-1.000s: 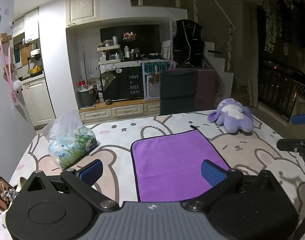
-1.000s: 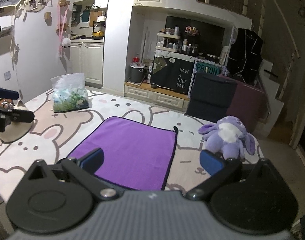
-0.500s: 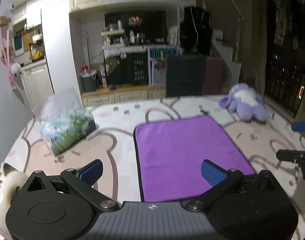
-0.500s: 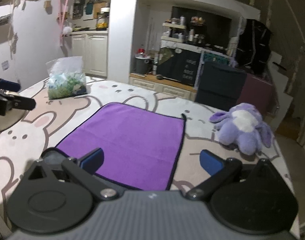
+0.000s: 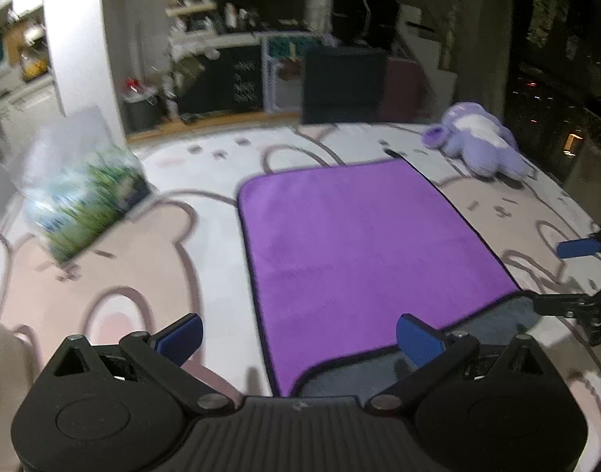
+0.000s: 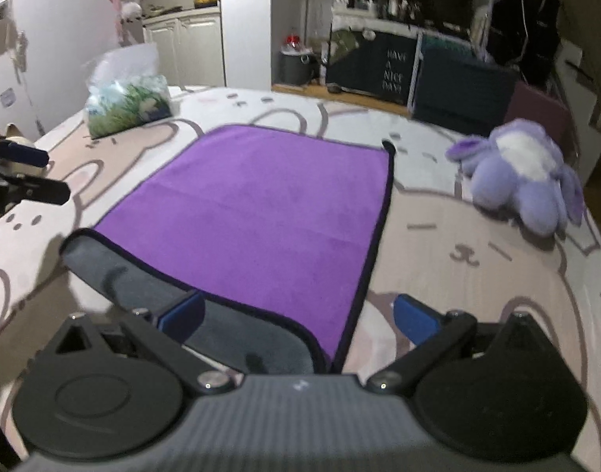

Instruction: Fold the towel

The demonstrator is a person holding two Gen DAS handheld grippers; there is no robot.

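On the bunny-print tabletop the purple towel lies flat, near edge flipped grey; left claw and right claw both gape wide at its near corners, kitchen shelves behind.

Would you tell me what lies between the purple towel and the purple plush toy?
Only bare bunny-print cover separates the purple towel from the plush toy; the right wrist view shows this best.
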